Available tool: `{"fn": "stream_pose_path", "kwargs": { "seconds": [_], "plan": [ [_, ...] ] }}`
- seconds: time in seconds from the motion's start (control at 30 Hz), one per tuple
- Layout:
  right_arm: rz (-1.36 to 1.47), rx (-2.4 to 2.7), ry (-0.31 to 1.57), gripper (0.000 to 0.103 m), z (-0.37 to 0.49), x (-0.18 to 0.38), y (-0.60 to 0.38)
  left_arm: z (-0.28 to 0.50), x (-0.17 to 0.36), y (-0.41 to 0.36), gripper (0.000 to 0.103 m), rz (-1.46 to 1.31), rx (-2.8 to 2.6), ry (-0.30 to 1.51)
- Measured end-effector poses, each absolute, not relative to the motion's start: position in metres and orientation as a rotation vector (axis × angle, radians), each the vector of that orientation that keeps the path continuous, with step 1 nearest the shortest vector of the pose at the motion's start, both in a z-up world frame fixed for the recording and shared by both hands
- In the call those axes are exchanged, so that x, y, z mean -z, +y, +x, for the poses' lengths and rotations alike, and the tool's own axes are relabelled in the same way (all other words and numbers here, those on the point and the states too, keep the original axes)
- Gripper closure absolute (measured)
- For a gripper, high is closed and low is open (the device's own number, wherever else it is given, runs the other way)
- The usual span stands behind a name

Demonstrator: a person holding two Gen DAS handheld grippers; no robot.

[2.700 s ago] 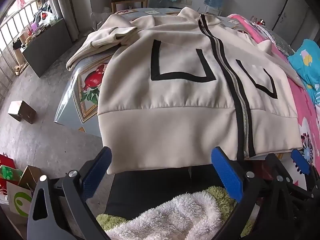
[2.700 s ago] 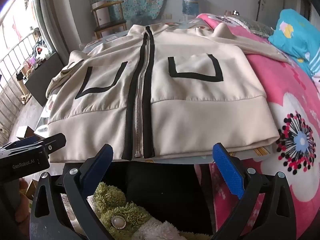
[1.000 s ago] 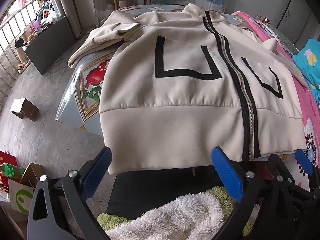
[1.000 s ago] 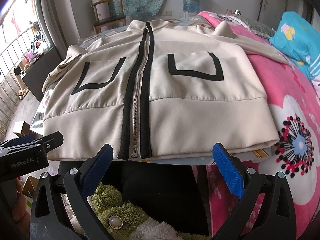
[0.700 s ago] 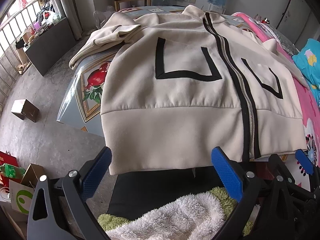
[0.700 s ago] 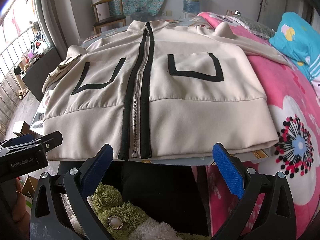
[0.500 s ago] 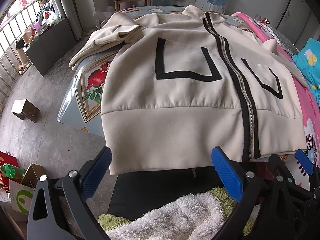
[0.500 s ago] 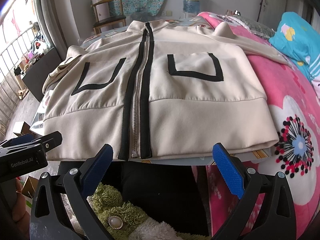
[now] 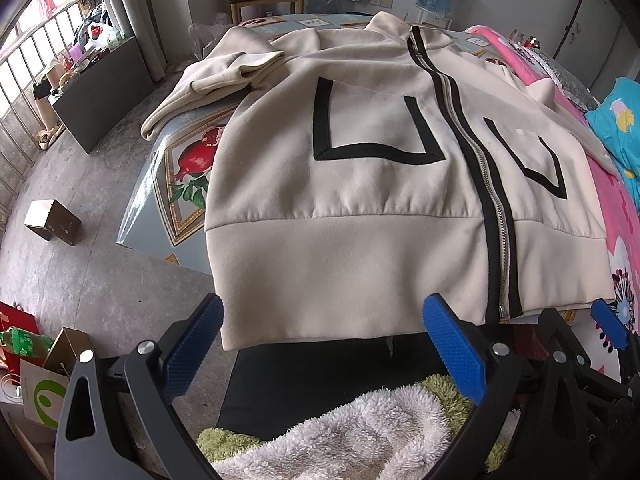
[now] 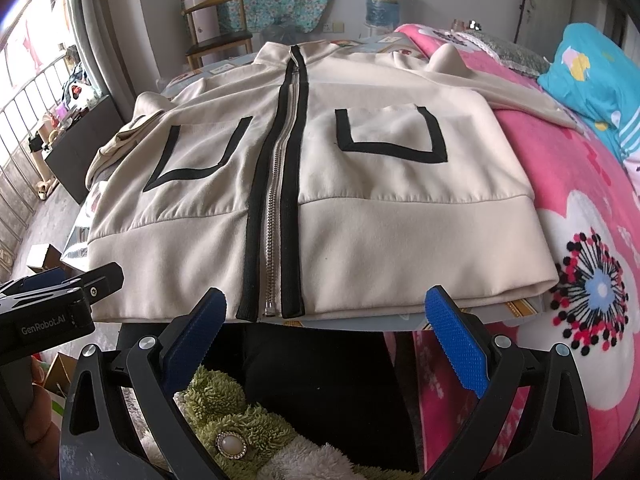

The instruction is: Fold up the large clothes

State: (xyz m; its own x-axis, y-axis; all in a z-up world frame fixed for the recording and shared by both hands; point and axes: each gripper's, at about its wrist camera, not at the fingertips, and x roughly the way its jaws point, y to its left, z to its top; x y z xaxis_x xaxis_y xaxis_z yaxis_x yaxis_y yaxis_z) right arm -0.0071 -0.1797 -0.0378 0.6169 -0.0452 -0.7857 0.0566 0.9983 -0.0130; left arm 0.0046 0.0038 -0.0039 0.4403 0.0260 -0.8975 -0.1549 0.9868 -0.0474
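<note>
A cream zip jacket (image 9: pixel 360 184) with black trim and two black-edged pockets lies flat, front up, on a table, hem toward me. It also shows in the right wrist view (image 10: pixel 360 200). Its left sleeve (image 9: pixel 224 68) is bunched at the table's far left; its right sleeve (image 10: pixel 516 92) runs onto the pink bed. My left gripper (image 9: pixel 326 344) is open and empty just short of the hem's left part. My right gripper (image 10: pixel 326 326) is open and empty just short of the hem, right of the zip (image 10: pixel 276 208).
The table's fruit-print cloth (image 9: pixel 184 168) shows left of the jacket. A pink flowered bed (image 10: pixel 592 248) with a blue pillow (image 10: pixel 596 76) adjoins on the right. A chair (image 10: pixel 216 36) and water bottle (image 10: pixel 382 2) stand behind. Boxes (image 9: pixel 52 222) lie on the floor left.
Over 2.7 s both grippers shifted slightly relative to the jacket; in the last second almost nothing moved. Both stay open.
</note>
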Motion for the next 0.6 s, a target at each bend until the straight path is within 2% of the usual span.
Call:
{"fn": "stream_pose_path", "kwargs": {
  "seconds": [0.6],
  "plan": [
    [0.014,0.059,0.896,0.007,-0.0079,0.0325,-0.1799,0.0039,0.0001,0.0055,0.005,-0.121,-0.121,1.101]
  ]
}}
